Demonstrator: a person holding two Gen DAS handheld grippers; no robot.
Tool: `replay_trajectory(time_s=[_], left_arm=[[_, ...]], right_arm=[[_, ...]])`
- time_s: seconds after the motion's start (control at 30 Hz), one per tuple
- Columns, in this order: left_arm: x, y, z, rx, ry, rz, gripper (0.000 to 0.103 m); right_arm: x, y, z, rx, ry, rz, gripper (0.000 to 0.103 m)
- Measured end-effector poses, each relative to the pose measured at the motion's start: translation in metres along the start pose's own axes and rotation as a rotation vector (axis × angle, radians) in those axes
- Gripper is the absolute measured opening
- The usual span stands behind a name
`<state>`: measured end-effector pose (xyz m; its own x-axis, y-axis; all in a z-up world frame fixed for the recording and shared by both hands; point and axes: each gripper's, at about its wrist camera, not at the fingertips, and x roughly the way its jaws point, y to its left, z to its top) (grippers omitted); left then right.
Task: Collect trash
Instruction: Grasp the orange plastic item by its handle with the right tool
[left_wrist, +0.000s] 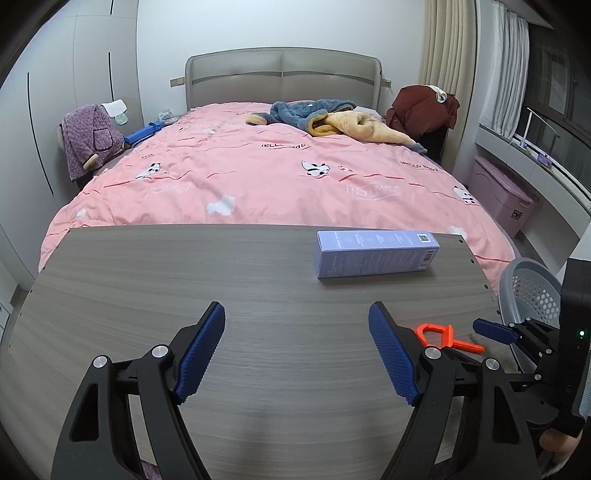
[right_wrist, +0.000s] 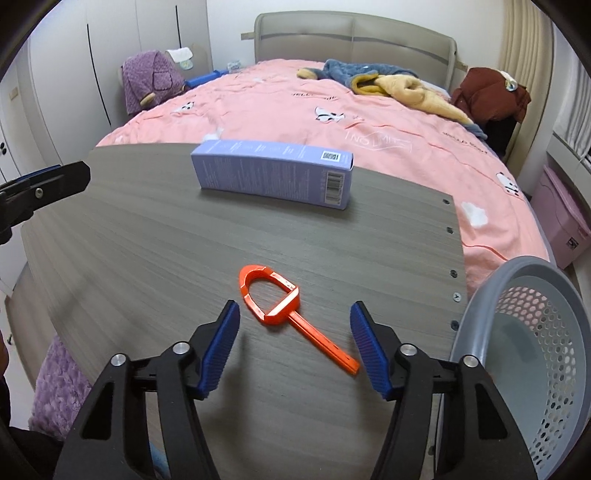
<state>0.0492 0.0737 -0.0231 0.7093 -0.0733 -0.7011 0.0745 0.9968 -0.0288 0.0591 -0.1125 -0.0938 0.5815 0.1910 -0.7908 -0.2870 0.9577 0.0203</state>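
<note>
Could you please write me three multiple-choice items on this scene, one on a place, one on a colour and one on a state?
1. Where does the grey perforated basket stand?
A. On the bed
B. Beside the table's right edge
C. Under the headboard

2. What colour is the plastic tool on the table?
A. Orange
B. Green
C. White

3. How does the lilac box rest?
A. Upright on its end
B. Lying on a long side
C. Crushed flat

Answers:
1 B: its rim sits just off the table's right edge.
2 A: it is bright orange, lying between the right gripper fingers, untouched.
3 B: its long face rests on the tabletop.
</note>
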Motion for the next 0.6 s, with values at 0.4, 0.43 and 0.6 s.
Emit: replay_trajectory(time_s=[0.4, 0.43, 0.6], left_arm=[[0.004, -0.001, -0.001, -0.001, 0.011, 0.004, 0.077], [0.004, -0.001, -0.001, 0.0, 0.012, 0.006, 0.077], [0.005, -0.001, -0.001, 0.002, 0.015, 0.004, 0.077]], right_arm=[[0.014, 0.009, 0.001, -0.054, 0.028, 0.014, 0.048], [0.015, 0.01, 0.001, -0.058, 0.025, 0.017, 0.045], [0.013, 0.013, 0.001, -0.068, 0.016, 0.035, 0.031]])
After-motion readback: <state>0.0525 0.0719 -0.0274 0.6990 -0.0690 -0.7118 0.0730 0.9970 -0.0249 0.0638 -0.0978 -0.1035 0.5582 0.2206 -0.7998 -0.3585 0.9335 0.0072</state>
